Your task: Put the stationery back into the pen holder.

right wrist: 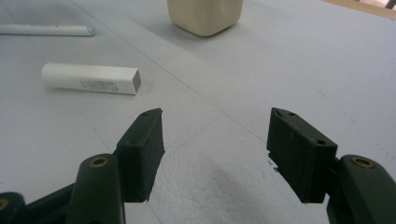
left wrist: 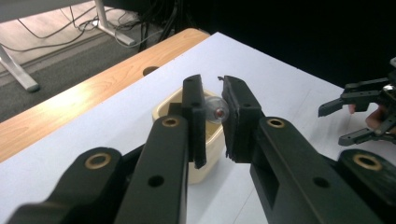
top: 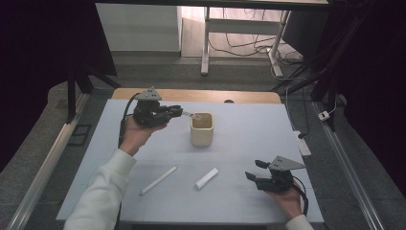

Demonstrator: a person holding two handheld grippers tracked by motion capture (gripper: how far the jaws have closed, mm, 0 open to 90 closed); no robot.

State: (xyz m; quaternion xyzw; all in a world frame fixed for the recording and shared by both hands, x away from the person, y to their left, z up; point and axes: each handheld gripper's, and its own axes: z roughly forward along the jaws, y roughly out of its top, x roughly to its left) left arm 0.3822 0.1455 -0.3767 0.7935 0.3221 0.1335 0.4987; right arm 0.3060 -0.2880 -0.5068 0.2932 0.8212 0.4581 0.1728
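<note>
Cream cup (top: pixel 201 129) stands near the middle of the table (top: pixel 249 124), toward the far side, with bare white surface all round it. My left hand-held gripper (top: pixel 183 113) hangs just above and beside the cup's rim on its left, its jaws nearly pressed together and pinching a small clear rod-like thing (top: pixel 189 114) whose tip reaches over the cup's mouth. In the left gripper view the same left hand-held gripper (left wrist: pixel 214 109) shows that thing end-on, a clear round tip with a reddish spot (left wrist: pixel 216 112), caught between the 2 pads right over the cup (left wrist: pixel 187 140).

My right hand-held gripper (top: pixel 253 170) sits low near the table's near right corner, jaws spread wide with nothing between them. In the right gripper view, the right hand-held gripper (right wrist: pixel 215 149) has only bare table between its pads.

A long thin white stick (top: pixel 158 180) and a short white tube (top: pixel 206 178) lie between my hands toward the near edge, apart from each other and well apart from the cup. The high view gives the table's borders: a wooden strip (top: pixel 201 95) along the far edge, dark floor to both sides. The right gripper view shows the short tube (right wrist: pixel 91 78) up close, with fine print on its side and a grey squarish end.
</note>
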